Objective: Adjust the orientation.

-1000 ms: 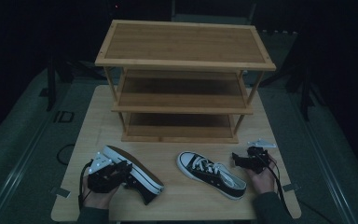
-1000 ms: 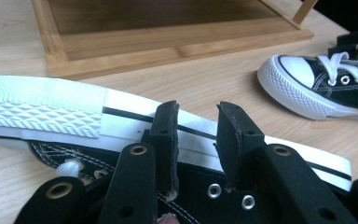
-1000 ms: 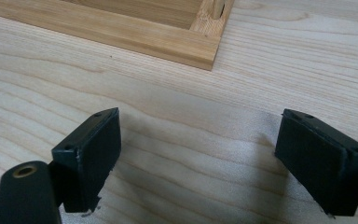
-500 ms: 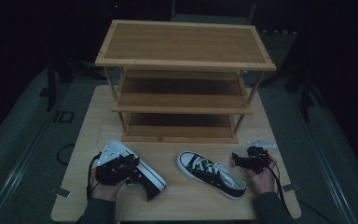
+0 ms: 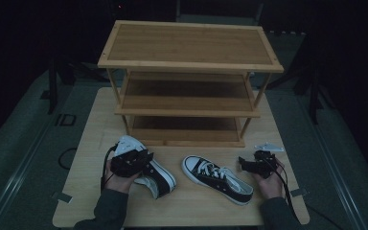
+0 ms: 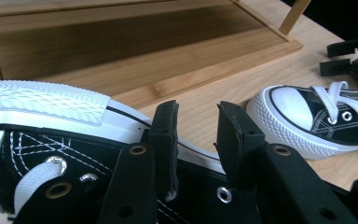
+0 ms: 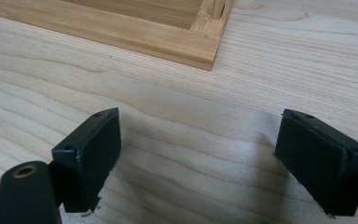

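From the high view we see the left gripper (image 5: 130, 163) holding a black-and-white shoe (image 5: 149, 168) at the near left of the table (image 5: 100, 120), in front of the wooden rack (image 5: 189, 86). The shoe's white toe points toward the rack's bottom shelf. A second shoe (image 5: 217, 178) lies flat on the table near the middle, apart from the first. The right gripper (image 5: 251, 165) rests at the near right, just beside that second shoe's heel, with nothing between its jaws.

In the left gripper view we look along the left gripper (image 6: 198, 135): its jaws are narrow, clamped on the collar edge of the held shoe (image 6: 42, 140), which lies on its side. The second shoe's (image 6: 307, 121) toe sits on the table beyond, to the right.

In the right gripper view the right gripper (image 7: 200, 154) stands wide over bare table (image 7: 191, 93), the rack's base corner (image 7: 177, 42) ahead.
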A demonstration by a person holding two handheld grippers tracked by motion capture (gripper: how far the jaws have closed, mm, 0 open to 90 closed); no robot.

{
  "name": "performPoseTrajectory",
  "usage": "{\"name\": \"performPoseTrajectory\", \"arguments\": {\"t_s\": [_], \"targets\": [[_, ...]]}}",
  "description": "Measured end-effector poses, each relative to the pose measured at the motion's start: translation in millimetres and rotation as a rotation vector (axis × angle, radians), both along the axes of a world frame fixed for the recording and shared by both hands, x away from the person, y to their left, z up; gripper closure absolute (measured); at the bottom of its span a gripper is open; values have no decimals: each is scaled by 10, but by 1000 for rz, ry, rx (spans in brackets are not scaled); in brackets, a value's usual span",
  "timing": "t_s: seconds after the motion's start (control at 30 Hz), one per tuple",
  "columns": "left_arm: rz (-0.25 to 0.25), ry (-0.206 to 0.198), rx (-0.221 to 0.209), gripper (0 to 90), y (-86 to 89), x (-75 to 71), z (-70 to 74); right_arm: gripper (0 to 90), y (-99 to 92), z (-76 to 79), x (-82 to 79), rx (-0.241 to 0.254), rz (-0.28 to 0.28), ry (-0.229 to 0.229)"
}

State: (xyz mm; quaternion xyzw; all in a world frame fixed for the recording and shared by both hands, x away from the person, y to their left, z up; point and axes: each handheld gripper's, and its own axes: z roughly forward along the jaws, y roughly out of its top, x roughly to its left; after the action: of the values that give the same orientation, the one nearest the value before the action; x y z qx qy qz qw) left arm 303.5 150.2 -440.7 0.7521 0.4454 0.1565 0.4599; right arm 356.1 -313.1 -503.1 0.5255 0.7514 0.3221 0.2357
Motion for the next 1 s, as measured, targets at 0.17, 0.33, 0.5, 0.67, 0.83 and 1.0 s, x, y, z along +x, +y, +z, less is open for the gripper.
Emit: {"name": "performPoseTrajectory", "arguments": {"t_s": [0.17, 0.33, 0.5, 0.67, 0.83, 1.0], "targets": [[-3, -1, 15, 685, -70, 75, -7, 138, 0, 0, 0, 0, 0, 0], [-12, 2, 39, 684, -147, 162, -14, 138, 0, 0, 0, 0, 0, 0], [-17, 10, 30, 684, -179, 223, -34, 138, 0, 1, 0, 0, 0, 1], [-20, 16, 23, 681, -183, 244, -37, 138, 0, 1, 0, 0, 0, 1], [-35, 22, 12, 682, -207, 313, -72, 138, 0, 0, 0, 0, 0, 0], [-35, 22, 6, 669, -208, 312, -71, 137, 0, 0, 0, 0, 0, 1]]}}
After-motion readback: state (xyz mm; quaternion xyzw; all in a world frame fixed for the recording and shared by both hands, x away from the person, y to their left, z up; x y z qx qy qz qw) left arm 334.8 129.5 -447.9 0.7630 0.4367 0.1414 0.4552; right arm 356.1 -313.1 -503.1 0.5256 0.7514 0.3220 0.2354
